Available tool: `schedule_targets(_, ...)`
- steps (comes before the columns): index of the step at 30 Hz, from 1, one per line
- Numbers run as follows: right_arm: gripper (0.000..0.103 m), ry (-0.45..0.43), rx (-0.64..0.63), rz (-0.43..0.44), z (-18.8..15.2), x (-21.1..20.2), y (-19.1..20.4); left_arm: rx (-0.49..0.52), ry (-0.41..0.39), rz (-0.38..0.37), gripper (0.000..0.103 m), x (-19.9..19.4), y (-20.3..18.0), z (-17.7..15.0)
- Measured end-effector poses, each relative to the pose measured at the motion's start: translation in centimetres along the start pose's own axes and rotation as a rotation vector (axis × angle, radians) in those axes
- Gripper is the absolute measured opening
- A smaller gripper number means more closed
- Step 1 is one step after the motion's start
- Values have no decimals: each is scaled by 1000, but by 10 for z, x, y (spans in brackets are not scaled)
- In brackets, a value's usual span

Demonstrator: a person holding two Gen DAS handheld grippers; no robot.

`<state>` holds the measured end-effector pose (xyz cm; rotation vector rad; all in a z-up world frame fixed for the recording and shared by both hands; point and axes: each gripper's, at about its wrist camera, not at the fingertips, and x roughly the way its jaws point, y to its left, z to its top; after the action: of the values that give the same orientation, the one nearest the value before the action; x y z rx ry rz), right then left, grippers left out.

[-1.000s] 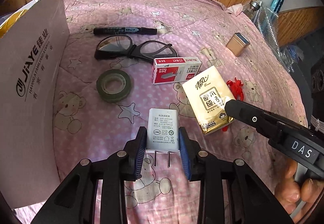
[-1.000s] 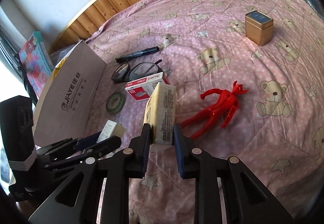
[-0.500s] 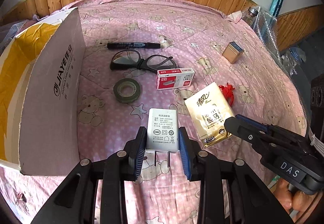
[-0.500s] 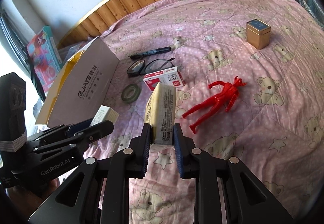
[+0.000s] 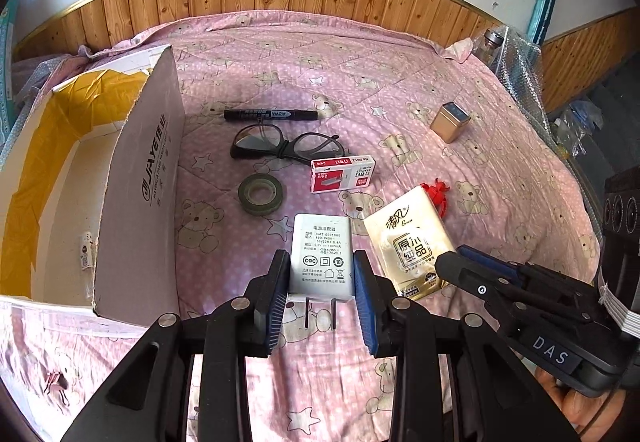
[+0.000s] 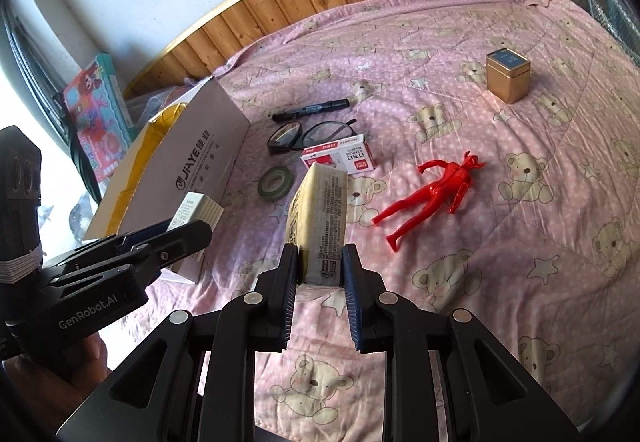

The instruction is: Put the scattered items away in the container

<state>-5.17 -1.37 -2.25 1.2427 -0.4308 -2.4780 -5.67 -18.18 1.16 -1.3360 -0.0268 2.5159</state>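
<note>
- The left gripper (image 5: 321,278), at the lower centre of the left wrist view, is clenched on a white rectangular plug-in charger (image 5: 321,256) whose two metal prongs point back toward the camera.
- The right gripper (image 6: 319,274), at the lower centre of the right wrist view, is clamped on a cream-yellow soft tissue pack (image 6: 320,218), held on edge above the pink bear-print quilt (image 6: 500,242).
- The open white cardboard box with a yellow lining (image 5: 140,182) stands at the left of the left wrist view; something small and pale lies inside it, too small to identify.
- On the quilt at mid-frame lie a black marker pen (image 5: 271,115), black-framed glasses (image 5: 286,146), a dark green tape roll (image 5: 262,195) and a red-and-white staple carton (image 5: 343,174), near one another.
- A red plastic figure (image 6: 434,198) lies right of centre in the right wrist view, and a gold square tin with a blue lid (image 6: 508,80) sits well apart at upper right.
</note>
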Motion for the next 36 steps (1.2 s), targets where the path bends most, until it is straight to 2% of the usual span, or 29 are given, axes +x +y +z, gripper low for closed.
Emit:
schedule_targets(24, 23, -41, -33, 22, -6, -28, 23, -16, -67, -5, 33, -39, -1, -2)
schedule_targets(36, 23, -44, -72, 40, -6, -31, 44, -65, -108, 3, 33, -58, 20, 0)
